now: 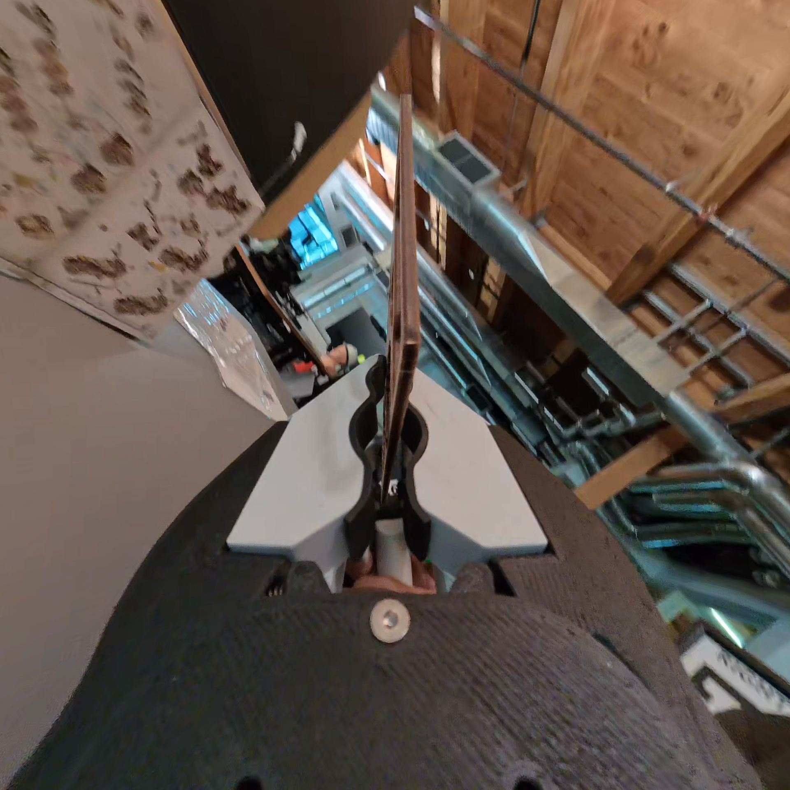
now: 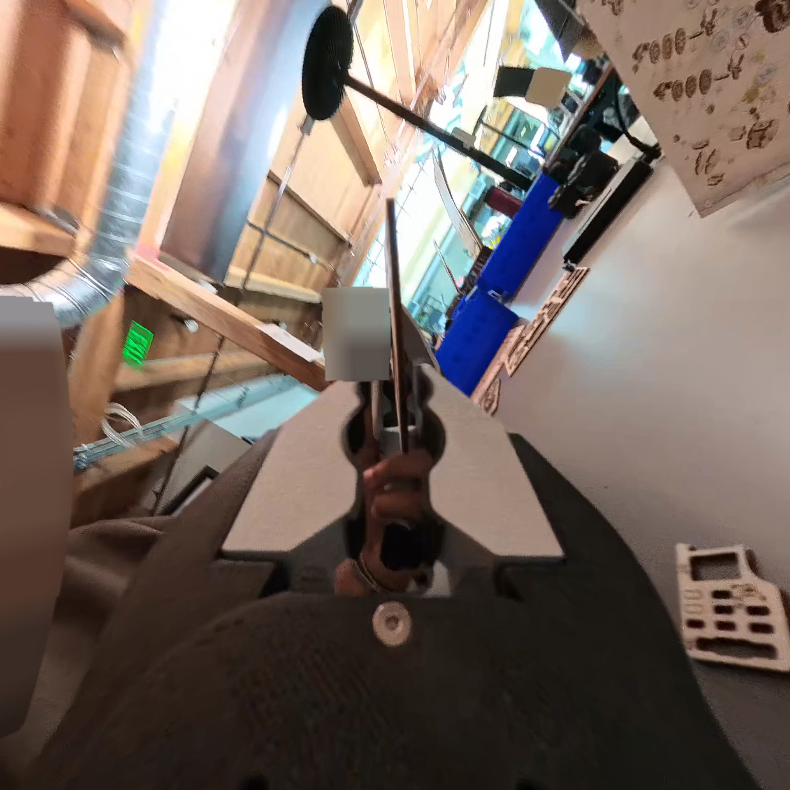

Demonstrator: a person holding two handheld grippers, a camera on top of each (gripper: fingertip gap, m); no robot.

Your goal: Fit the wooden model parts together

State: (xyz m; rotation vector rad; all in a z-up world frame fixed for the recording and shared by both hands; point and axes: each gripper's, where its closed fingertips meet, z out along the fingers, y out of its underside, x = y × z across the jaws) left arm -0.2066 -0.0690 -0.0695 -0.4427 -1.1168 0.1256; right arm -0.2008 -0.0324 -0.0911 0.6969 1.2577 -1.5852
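Grey worktop [image 2: 667, 427], matte, plain. A pale wooden sheet [image 2: 731, 611] with punched-out holes lies flat near the right edge of the right wrist view. Farther off, a long fretwork sheet [image 2: 543, 316] lies beside blue boxes [image 2: 504, 290]. A printed sheet [image 2: 701, 94] shows at the top right; whether it touches the worktop cannot be told.

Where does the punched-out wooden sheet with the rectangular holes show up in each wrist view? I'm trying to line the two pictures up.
Left wrist view: not in it; only the thin wooden piece clamped edge-on in the left gripper.
Right wrist view: the punched-out wooden sheet lies flat on the grey table, lower right.
Shared landmark: the printed parts sheet on that grey table.
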